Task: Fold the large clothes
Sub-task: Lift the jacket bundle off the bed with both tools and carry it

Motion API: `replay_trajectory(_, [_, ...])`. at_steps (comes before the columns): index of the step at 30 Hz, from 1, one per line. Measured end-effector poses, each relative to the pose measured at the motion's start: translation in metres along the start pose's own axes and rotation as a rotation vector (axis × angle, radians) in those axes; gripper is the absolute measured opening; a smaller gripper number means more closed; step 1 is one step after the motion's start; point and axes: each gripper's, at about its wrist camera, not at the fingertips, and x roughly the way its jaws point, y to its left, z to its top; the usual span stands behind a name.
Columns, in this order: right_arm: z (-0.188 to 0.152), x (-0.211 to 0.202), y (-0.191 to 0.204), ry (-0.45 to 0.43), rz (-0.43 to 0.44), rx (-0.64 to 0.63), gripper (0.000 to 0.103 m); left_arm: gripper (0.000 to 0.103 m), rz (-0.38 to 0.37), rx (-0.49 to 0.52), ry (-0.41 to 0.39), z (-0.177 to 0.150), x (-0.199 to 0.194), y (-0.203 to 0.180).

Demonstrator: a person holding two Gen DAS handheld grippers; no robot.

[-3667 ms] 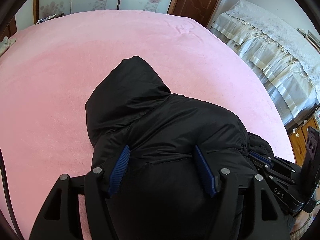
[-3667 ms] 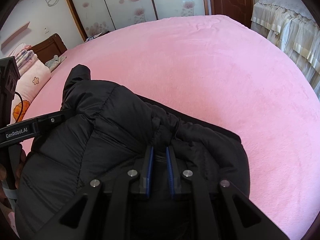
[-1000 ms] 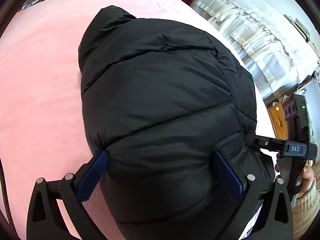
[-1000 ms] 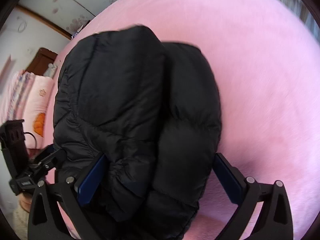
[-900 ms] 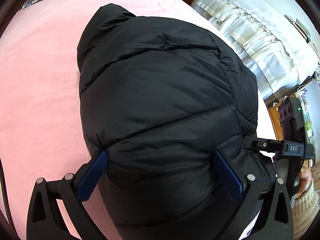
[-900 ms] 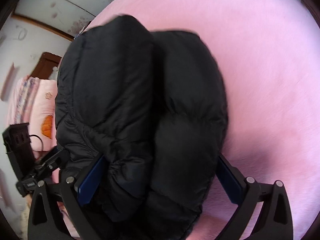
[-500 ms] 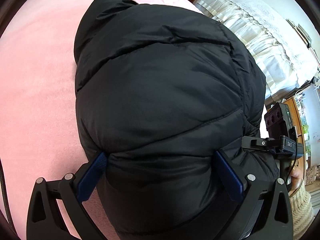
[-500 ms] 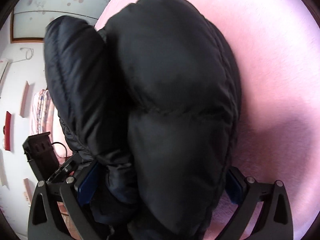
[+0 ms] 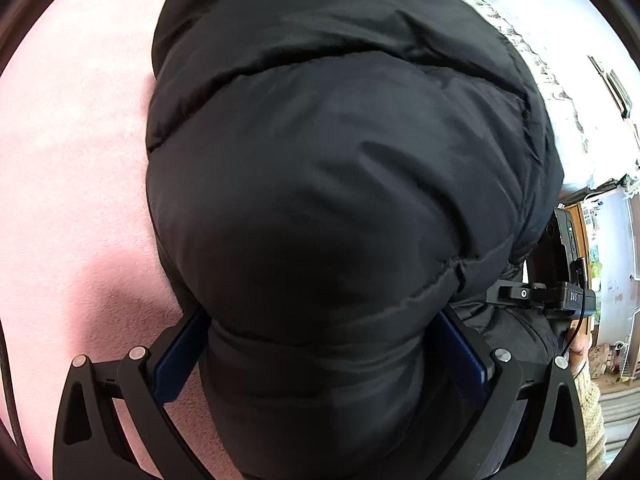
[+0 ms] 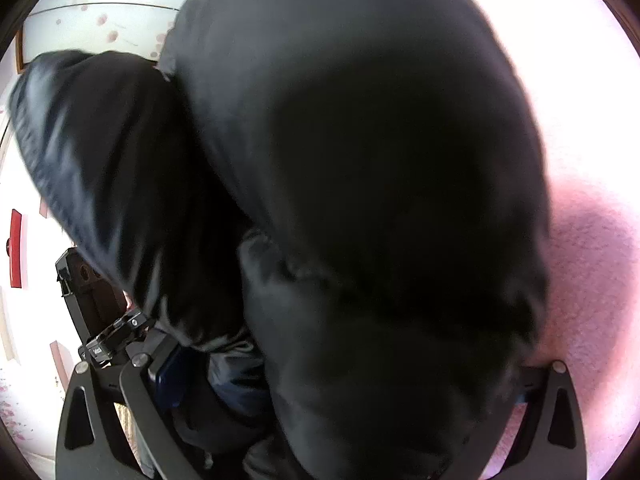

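Note:
A black puffer jacket (image 9: 340,168), folded into a thick bundle, fills most of the left wrist view over the pink bed (image 9: 72,200). My left gripper (image 9: 322,354) is open wide, and the bundle bulges between its blue pads (image 9: 180,356), touching both. In the right wrist view the same jacket (image 10: 380,168) crowds the lens, with a hood or sleeve lobe (image 10: 100,168) raised at the left. My right gripper (image 10: 344,380) also straddles the bundle at full width. Its left pad (image 10: 168,368) shows, and the right one is hidden by fabric.
The right gripper's body (image 9: 560,296) and a hand (image 9: 580,356) show at the bundle's right edge, and the left gripper's body (image 10: 112,340) at its left. White lace-covered furniture (image 9: 560,100) stands beyond the bed. A flower-patterned wardrobe (image 10: 100,12) is behind.
The bundle has come much closer to both cameras and now covers most of each view. The right view has tipped up towards the wall. Finger spacing is unchanged over the last second.

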Motion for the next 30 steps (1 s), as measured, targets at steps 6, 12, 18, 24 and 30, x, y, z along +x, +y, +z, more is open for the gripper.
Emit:
replay_trajectory(6, [0.008, 0.001, 0.001, 0.055, -0.011, -0.014, 0.103, 0.103, -0.004, 0.004, 0.024, 0.011, 0.004, 0.007])
replay_trajectory(12, [0.001, -0.01, 0.023, 0.03, -0.18, -0.099, 0.103, 0.103, 0.038, 0.035, 0.073, 0.023, -0.001, 0.015])
replay_trajectory(18, [-0.006, -0.01, 0.009, 0.01, -0.081, -0.05, 0.103, 0.103, 0.011, 0.016, 0.078, 0.029, 0.002, 0.016])
replay_trajectory(24, [-0.004, -0.008, 0.006, -0.034, 0.054, -0.045, 0.103, 0.103, -0.08, -0.054, 0.035, 0.033, 0.003, 0.031])
replay_trajectory(30, [-0.011, -0.009, 0.023, -0.082, 0.109, -0.118, 0.1, 0.101, -0.074, 0.041, -0.013, 0.037, -0.006, 0.023])
